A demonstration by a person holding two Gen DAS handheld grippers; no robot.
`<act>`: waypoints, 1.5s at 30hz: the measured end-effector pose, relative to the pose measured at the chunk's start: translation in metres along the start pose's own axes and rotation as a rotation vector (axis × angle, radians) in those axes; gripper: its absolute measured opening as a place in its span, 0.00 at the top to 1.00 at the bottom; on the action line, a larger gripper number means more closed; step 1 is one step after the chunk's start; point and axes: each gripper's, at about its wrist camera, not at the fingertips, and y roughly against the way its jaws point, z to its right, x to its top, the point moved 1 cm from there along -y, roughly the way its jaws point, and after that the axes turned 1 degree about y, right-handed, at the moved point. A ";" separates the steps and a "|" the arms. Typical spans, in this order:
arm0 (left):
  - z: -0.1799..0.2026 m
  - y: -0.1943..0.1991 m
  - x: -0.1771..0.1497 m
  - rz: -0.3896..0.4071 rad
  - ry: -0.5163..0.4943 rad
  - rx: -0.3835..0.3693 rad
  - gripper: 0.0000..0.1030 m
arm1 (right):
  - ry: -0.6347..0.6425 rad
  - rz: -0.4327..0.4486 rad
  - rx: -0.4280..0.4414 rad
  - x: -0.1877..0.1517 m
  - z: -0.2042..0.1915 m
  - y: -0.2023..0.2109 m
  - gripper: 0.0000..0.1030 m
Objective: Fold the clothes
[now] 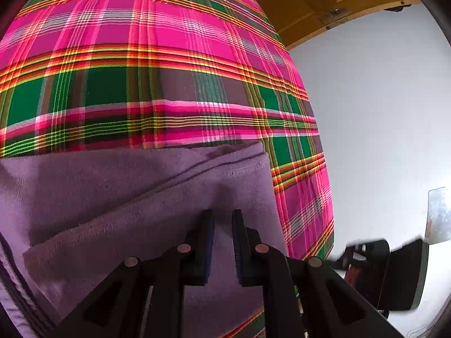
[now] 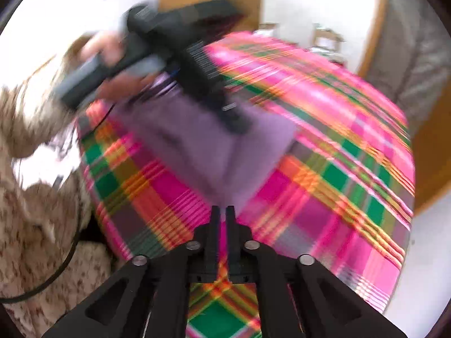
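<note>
Mostly blurred, right claw [image 2: 222, 211] nearly together, empty; left claw [image 1: 223, 217] narrowly apart over purple cloth [image 1: 112, 191].

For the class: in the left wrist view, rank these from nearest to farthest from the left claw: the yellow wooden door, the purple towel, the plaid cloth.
1. Purple towel, directly at the left claw.
2. Plaid cloth, spread beyond and beside the towel.
3. Yellow wooden door, top right, behind the cloth.
</note>
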 end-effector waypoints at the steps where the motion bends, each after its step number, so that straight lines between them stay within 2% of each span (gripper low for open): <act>1: 0.000 0.000 0.000 0.000 -0.001 -0.001 0.88 | -0.021 0.009 0.001 0.000 0.007 0.000 0.83; 3: -0.001 -0.001 0.000 0.000 0.002 -0.008 0.88 | -0.063 0.026 0.004 0.000 0.021 -0.001 0.77; 12: -0.007 0.001 0.001 0.000 0.019 -0.028 0.88 | -0.021 0.027 0.145 0.012 0.020 -0.023 0.74; 21: -0.009 0.001 0.000 0.002 0.021 -0.041 0.88 | 0.048 0.001 0.128 0.003 0.009 -0.022 0.70; 24: -0.008 0.001 0.000 0.004 0.021 -0.039 0.88 | 0.081 0.001 0.151 0.003 0.003 -0.019 0.73; 27: -0.007 0.000 -0.001 0.007 0.023 -0.041 0.88 | 0.128 0.000 0.179 0.003 -0.007 -0.014 0.88; 28: -0.007 0.000 -0.001 0.007 0.023 -0.041 0.88 | 0.149 0.002 0.176 0.003 -0.011 -0.013 0.90; 35: -0.008 -0.001 -0.001 0.010 0.033 -0.047 0.88 | 0.127 0.021 0.123 0.001 -0.011 -0.011 0.97; 38: -0.008 -0.001 -0.001 0.009 0.036 -0.049 0.88 | 0.133 0.064 0.074 -0.002 -0.016 0.004 0.98; 42: -0.008 0.000 -0.002 0.012 0.038 -0.052 0.88 | 0.079 0.143 -0.072 -0.003 -0.010 0.032 0.99; 44: -0.010 0.000 -0.002 0.013 0.040 -0.056 0.88 | 0.042 0.164 -0.182 -0.008 -0.004 0.040 1.00; 45: -0.010 0.000 -0.002 0.013 0.041 -0.059 0.88 | 0.022 0.151 -0.188 -0.012 -0.003 0.038 1.00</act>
